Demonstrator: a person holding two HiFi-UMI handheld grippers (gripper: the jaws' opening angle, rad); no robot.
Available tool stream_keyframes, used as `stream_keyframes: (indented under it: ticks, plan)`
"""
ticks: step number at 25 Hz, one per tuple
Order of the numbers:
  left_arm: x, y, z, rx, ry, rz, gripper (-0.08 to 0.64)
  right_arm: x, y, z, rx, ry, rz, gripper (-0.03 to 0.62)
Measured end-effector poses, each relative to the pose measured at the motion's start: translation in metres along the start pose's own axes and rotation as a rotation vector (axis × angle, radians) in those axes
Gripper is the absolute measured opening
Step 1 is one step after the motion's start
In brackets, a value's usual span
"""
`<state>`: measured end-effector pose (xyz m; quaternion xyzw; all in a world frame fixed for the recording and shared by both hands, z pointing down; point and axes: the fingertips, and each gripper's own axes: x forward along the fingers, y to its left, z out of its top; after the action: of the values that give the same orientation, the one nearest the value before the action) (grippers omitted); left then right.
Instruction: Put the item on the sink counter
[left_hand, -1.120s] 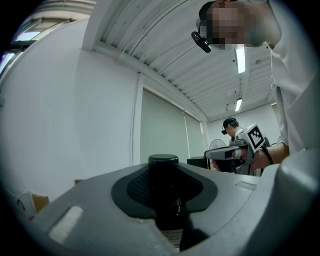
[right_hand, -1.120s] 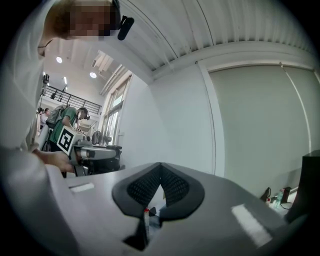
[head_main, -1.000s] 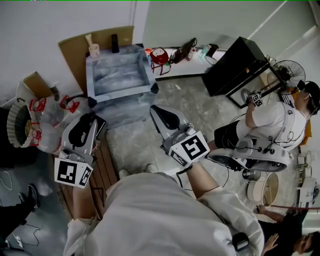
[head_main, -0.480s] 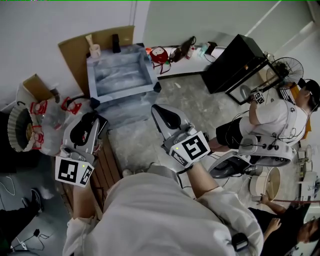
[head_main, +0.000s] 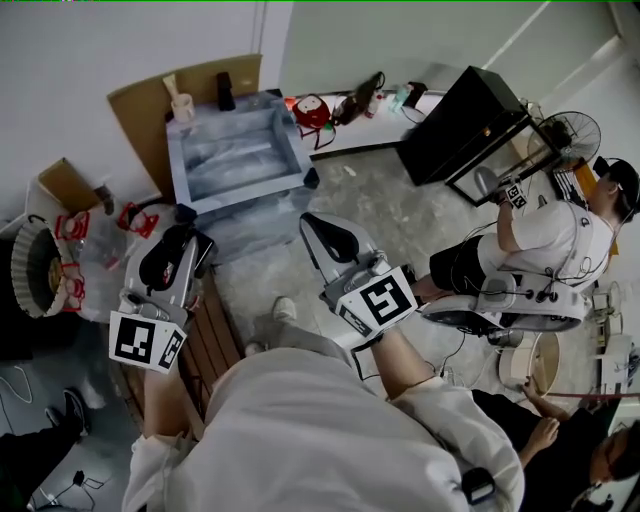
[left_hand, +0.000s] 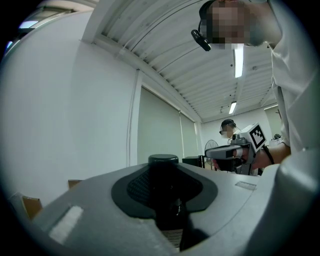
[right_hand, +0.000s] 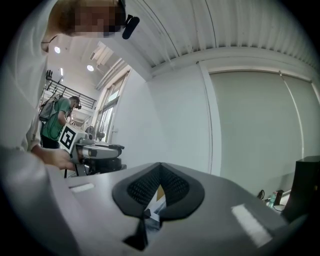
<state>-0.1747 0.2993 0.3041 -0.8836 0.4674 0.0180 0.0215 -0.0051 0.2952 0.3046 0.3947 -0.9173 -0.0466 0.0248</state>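
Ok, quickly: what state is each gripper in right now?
Left gripper: closed on a dark capped bottle.
Right gripper: closed, empty.

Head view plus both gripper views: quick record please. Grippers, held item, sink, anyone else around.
left gripper: shut on a dark bottle with a black cap
right gripper: jaws together, nothing held
sink: grey basin against the wall, ahead of both grippers
back of sink: cup with sticks; small dark item beside it
bottle status: held, not yet on the sink counter
others: person in white shirt at the right
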Motion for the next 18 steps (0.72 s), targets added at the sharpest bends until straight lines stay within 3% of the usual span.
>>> stream_keyframes:
  ticks: [18]
  plan:
    - [0.139, 0.04, -0.02, 0.0, 0.011, 0.072, 0.103, 0.087, -0.129, -0.026, 0.003, 0.003, 0.095, 0.005]
